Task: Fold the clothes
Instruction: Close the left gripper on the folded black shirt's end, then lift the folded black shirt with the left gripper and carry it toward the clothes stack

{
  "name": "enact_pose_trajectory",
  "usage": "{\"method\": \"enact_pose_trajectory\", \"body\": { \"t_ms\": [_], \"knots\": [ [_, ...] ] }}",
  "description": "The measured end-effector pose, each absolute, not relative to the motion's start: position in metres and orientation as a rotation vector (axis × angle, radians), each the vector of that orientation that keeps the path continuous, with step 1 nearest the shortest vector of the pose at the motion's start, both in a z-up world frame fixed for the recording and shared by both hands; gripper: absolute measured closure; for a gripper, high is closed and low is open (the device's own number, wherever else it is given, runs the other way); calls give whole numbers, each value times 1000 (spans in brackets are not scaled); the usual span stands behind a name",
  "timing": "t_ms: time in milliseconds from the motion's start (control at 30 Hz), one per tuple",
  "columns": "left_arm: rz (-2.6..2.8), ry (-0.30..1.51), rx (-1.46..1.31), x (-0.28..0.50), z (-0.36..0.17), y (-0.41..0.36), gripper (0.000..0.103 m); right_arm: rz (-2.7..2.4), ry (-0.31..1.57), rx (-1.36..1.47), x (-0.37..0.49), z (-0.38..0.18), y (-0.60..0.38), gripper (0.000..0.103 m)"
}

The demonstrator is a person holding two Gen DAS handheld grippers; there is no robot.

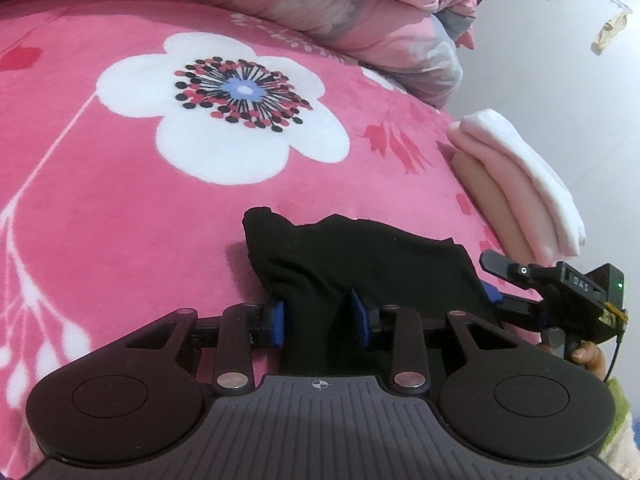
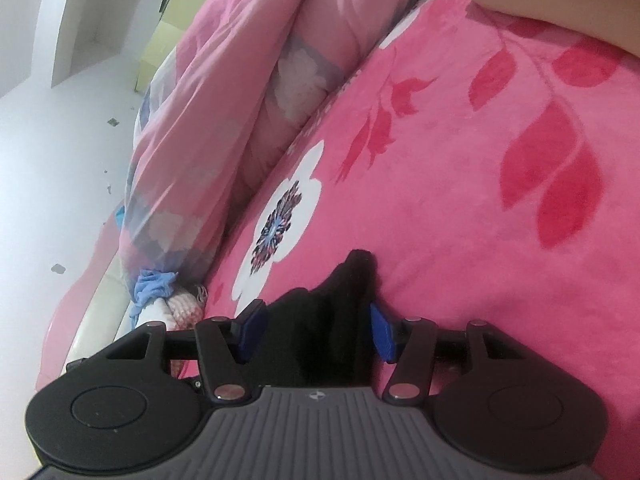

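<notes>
Nearest our left-wrist lens, the left gripper (image 1: 320, 318) has its blue fingers (image 1: 279, 322) drawn partway in and pressed on a bunched fold of the black garment (image 1: 360, 256), which lies crumpled on the pink flowered blanket (image 1: 120, 200) covering the bed. At the garment's far right edge our right gripper (image 1: 496, 288) reaches in; from its own view (image 2: 318, 330) the fingers (image 2: 382, 330) stand wider, black cloth lying between them, and we cannot tell whether they press it. Beyond the garment to the right sits a stack of folded pale clothes (image 1: 520, 184). Farther back from the garment, a rumpled pink quilt (image 1: 360, 12) lines the bed's edge.
</notes>
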State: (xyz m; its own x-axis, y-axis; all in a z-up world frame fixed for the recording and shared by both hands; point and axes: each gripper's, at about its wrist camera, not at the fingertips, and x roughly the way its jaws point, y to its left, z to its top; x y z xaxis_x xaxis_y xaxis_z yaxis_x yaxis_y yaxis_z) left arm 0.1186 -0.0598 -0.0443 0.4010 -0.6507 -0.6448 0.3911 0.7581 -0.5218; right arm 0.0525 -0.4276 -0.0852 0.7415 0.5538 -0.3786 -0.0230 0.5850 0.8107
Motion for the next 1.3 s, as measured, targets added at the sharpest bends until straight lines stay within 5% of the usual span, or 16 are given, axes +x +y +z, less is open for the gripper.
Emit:
{"method": "enact_pose_trajectory", "body": {
  "t_ms": [467, 567, 633, 767, 1300],
  "knots": [
    [-715, 954, -322, 124, -47, -59, 70, 464, 756, 887, 58, -84, -429, 46],
    [-706, 943, -326, 125, -48, -61, 73, 463, 765, 879, 76, -86, -422, 56],
    [-690, 935, -324, 125, -47, -62, 80, 443, 777, 864, 81, -87, -417, 72],
    [-678, 898, -317, 118, -40, -64, 94, 397, 779, 821, 75, -81, -411, 89],
    [-742, 580, -231, 20, 51, -55, 97, 179, 445, 356, -44, 36, -341, 93]
  ]
}}
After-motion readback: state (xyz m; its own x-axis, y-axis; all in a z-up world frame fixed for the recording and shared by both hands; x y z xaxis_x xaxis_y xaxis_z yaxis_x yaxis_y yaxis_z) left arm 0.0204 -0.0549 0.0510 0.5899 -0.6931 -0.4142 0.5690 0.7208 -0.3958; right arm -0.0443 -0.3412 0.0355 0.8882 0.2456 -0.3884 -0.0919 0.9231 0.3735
